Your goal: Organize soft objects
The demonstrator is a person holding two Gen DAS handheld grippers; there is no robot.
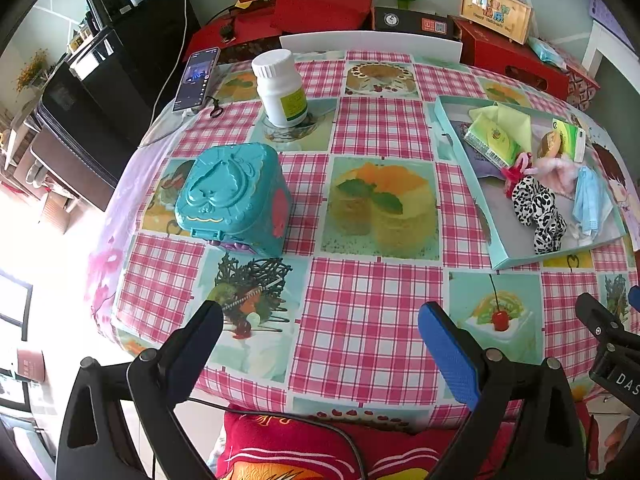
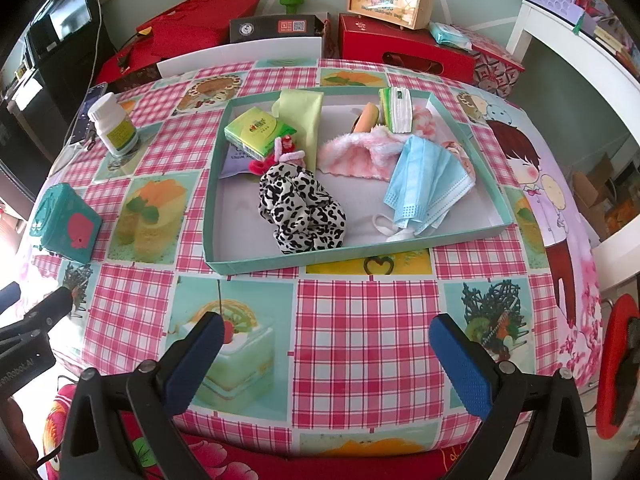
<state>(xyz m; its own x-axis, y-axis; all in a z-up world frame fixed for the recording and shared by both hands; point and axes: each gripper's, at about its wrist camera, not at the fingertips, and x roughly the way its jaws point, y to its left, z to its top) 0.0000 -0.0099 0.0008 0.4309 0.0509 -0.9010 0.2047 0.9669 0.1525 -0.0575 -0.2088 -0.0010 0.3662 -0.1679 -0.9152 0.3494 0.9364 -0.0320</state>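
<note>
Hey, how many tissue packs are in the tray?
2 that I can see: a green tissue pack at the tray's far left, and a green-and-white pack standing at the far edge. More could hide under fabrics.

I count one shallow teal cardboard tray (image 2: pixel 256 266), one black-and-white spotted fabric scrunchie (image 2: pixel 302 210), one pale blue pleated face mask (image 2: pixel 426 182), one green tissue packet (image 2: pixel 256 130), one white plastic bottle (image 2: pixel 112 124), one teal plastic case (image 2: pixel 64 222).

Left gripper (image 1: pixel 320 324) and right gripper (image 2: pixel 326 330) point toward twelve o'clock, side by side, jaws spread wide, holding nothing.
</note>
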